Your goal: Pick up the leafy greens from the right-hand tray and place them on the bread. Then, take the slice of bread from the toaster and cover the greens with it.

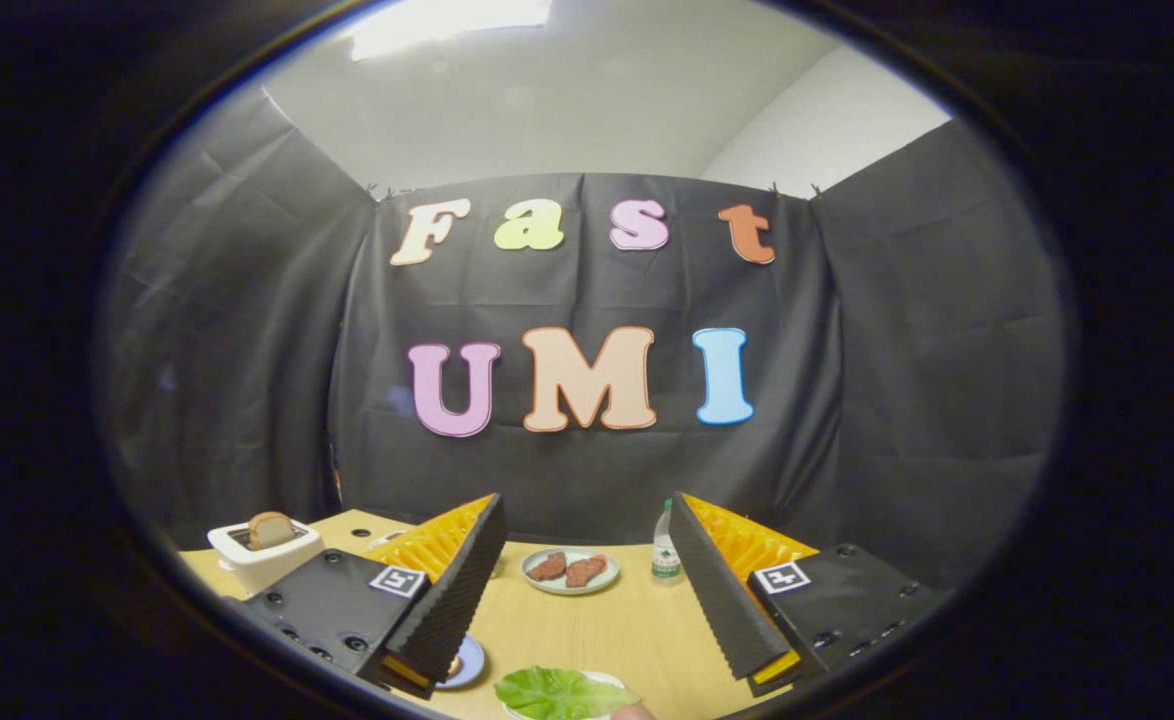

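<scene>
Two fingers spread wide, gripper (587, 580) empty above the table; greens (559, 692) at 6 o'clock: drop low, pinch leaf edge gently.

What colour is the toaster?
White; the toaster shows in the gripper view, beyond the open gripper.

From my remote seat I can read no words or numbers. Each side of the hand-held gripper (587, 560) carries a square black-and-white marker tag (396, 580), a coded pattern only. The bottle (664, 545) label is too small to tell.
</scene>
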A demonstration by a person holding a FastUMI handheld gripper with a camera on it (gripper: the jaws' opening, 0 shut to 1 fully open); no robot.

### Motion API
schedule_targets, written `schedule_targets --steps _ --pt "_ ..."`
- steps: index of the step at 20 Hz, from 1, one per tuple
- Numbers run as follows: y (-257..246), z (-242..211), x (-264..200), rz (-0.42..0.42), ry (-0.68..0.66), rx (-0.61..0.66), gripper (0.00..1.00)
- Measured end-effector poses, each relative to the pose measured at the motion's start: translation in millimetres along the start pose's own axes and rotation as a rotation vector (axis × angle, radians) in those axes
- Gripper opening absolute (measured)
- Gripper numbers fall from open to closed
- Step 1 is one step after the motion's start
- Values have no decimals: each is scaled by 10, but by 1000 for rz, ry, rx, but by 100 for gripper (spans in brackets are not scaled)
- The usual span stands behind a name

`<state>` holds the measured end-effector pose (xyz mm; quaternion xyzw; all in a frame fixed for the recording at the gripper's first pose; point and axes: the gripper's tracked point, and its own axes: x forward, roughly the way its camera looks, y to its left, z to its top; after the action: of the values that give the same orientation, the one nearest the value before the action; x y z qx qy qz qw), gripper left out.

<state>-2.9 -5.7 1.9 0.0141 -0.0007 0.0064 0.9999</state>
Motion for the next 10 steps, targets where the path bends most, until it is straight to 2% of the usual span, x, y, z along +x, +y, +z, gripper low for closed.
schedule_targets --steps 10 --pt "-29 -19 2 18 0 -18 100"
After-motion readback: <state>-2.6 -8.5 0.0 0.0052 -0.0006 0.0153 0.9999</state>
